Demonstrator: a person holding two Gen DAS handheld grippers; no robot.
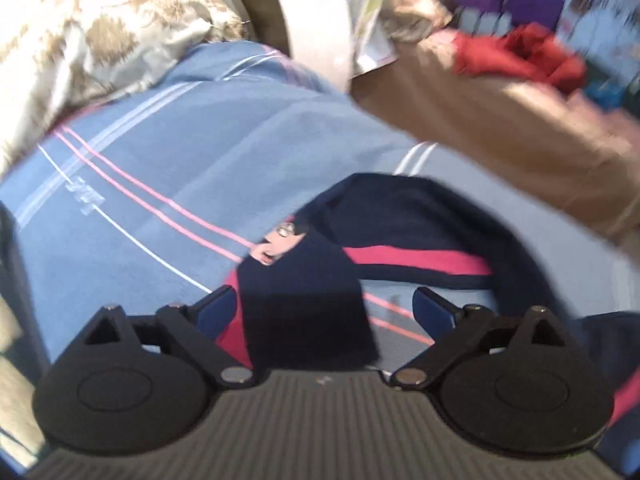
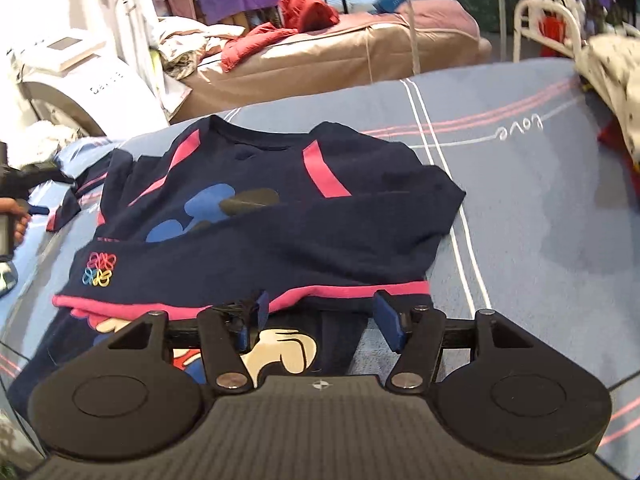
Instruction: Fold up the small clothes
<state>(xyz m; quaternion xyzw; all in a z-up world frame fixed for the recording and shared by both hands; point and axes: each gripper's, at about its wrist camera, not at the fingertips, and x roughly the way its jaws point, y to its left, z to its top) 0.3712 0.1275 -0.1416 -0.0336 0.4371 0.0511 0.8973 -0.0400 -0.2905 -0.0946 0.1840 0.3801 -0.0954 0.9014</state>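
Observation:
A small navy shirt with pink stripes [image 2: 280, 216] lies partly folded on the blue striped bedsheet [image 2: 540, 200]. Its lower part is folded up over the front, and a cartoon print shows beneath. My right gripper [image 2: 320, 312] is open, its blue pads at the pink hem, the cloth between them. In the left wrist view, my left gripper [image 1: 326, 304] is open over a navy and pink sleeve [image 1: 360, 248] of the same shirt; cloth lies between the pads. The left gripper also shows at the left edge of the right wrist view [image 2: 24, 196].
A tan mattress [image 2: 340, 56] with red clothes [image 2: 296, 20] stands behind the bed. A white appliance [image 2: 80, 76] is at the left. A patterned white cloth [image 2: 616, 72] lies at the right edge, and a floral cloth [image 1: 80, 36] at the left.

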